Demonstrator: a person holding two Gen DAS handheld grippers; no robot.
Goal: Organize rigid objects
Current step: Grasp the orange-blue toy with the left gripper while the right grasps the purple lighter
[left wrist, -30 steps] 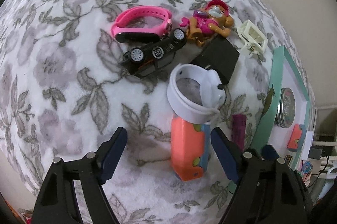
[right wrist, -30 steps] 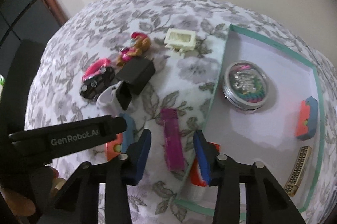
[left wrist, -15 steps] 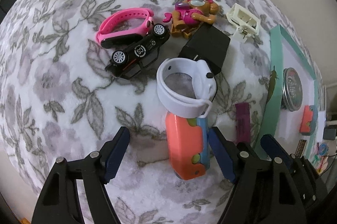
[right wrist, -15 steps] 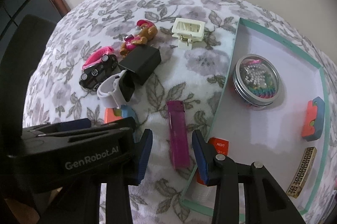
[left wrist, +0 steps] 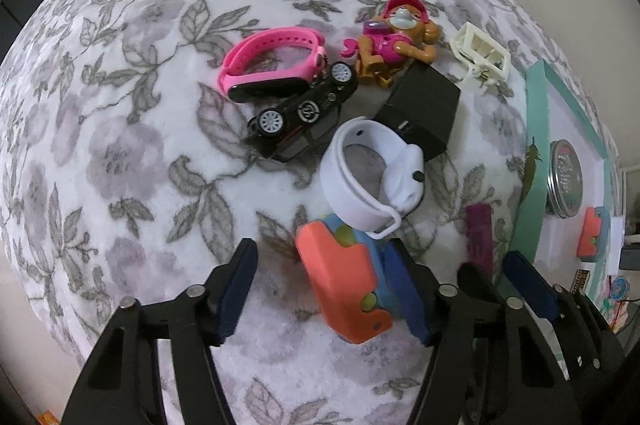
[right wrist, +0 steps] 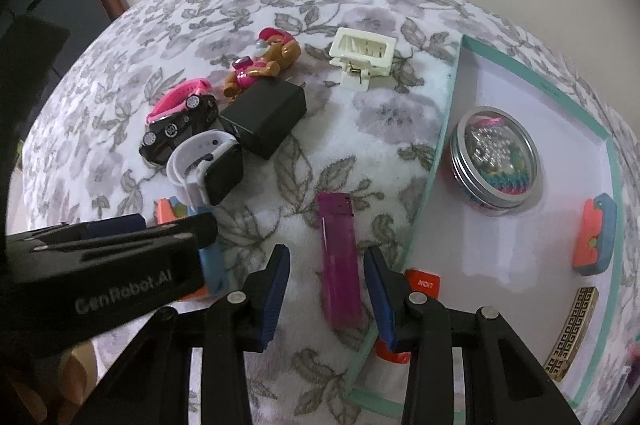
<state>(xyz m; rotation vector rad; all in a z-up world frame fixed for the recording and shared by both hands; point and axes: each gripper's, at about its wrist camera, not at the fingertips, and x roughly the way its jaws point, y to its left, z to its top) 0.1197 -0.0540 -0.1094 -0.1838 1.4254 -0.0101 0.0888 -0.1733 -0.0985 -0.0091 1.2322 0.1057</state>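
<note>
Since a second ago we have pushed both grippers forward: the orange block [left wrist: 344,289] that lay flat now sits tilted between our left gripper [left wrist: 326,289] fingers, and the purple lighter [right wrist: 340,261] now reaches deep between those of the right gripper [right wrist: 326,289]. Our left jaws stand wide, the right pad against the block's blue side, the left pad well clear; nothing is gripped yet. Our right jaws are open about halfway, straddling the lighter without touching it.

We judge the step to be a double pick-up, each item bound for the teal tray [right wrist: 440,153] just right of the lighter. Next we would close each pair squarely on its item, lift, and carry across the rim.

Just beyond the block a white watch [left wrist: 372,181] touches its far end, so lifting may nudge it. Farther out lie a black box [left wrist: 424,105], toy car [left wrist: 304,113], pink band [left wrist: 272,65], figurine [left wrist: 392,41] and cream clip [left wrist: 480,57]. A tin [right wrist: 496,157] and another block [right wrist: 596,237] already sit in the tray.
</note>
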